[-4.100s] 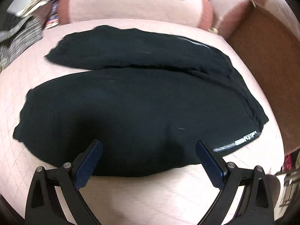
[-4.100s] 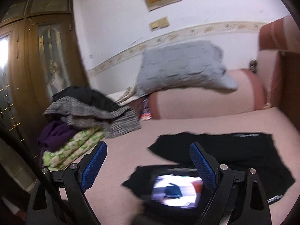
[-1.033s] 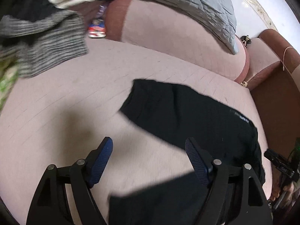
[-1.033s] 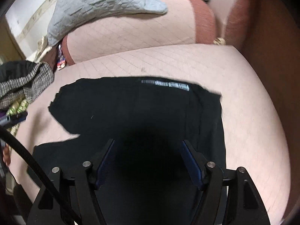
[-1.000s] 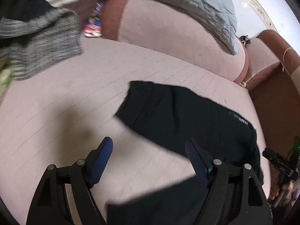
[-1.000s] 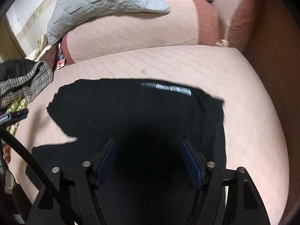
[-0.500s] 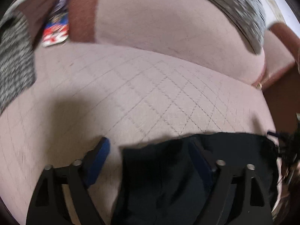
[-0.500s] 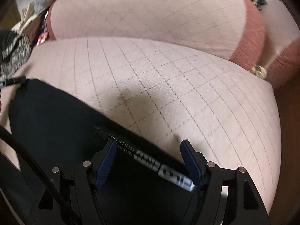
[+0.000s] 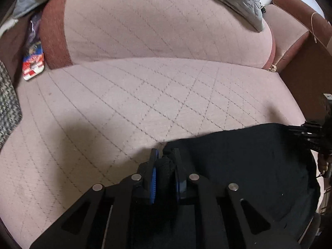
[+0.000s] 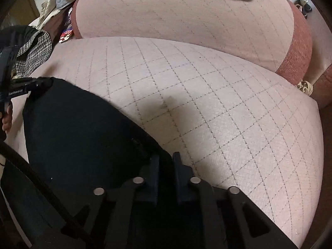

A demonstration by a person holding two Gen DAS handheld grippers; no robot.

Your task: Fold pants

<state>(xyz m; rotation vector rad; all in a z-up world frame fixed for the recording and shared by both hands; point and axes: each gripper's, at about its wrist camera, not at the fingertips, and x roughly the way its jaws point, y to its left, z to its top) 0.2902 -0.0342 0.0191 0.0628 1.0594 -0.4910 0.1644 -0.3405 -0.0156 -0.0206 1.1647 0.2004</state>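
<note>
The black pants [image 9: 244, 166] lie on the pink quilted sofa seat [image 9: 124, 103]. In the left wrist view my left gripper [image 9: 165, 155] is shut on the pants' far left edge, with black cloth bunched between the blue pads. My right gripper shows at that view's right edge [image 9: 307, 133], at the pants' far right corner. In the right wrist view my right gripper [image 10: 166, 157] is shut on the pants' [image 10: 78, 128] far edge. The left gripper shows at that view's left edge [image 10: 31, 87], on the far left corner.
The sofa backrest [image 9: 166, 25] rises behind the seat, with a grey quilted blanket [image 9: 244, 2] on top. A pile of clothes [image 10: 33, 49] lies at the left end. A red and blue packet [image 9: 33, 62] sits in the back left corner. A brown armrest [image 9: 300, 41] stands on the right.
Both grippers came down to the pants' far edge and closed on it. Half a second ago both were open just above that edge; now cloth is pinched in each.
</note>
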